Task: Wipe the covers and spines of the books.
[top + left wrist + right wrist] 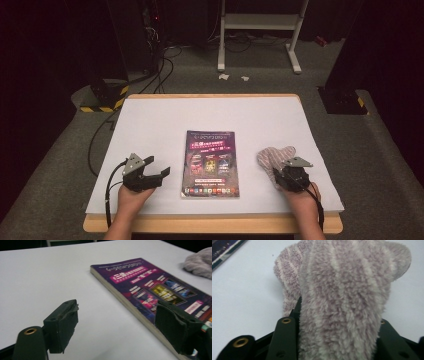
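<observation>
A magazine [210,162] with a purple cover lies flat in the middle of the white table sheet [150,125]. My left gripper [159,166] stands open just left of it; in the left gripper view one jaw hangs over the magazine [150,287] near its edge, the other over bare sheet, with nothing held in the left gripper [117,322]. A fuzzy pink-and-white striped sock [272,156] lies to the right of the magazine. My right gripper [285,172] is at its near end. In the right gripper view the sock [342,290] fills the gap of the right gripper [337,340] and both jaws press on it.
The sheet covers a wooden table whose front edge [210,224] runs just behind both hands. On the floor beyond the table stand a white metal frame [260,30], cables [165,65] and black stands with yellow-striped bases [102,97].
</observation>
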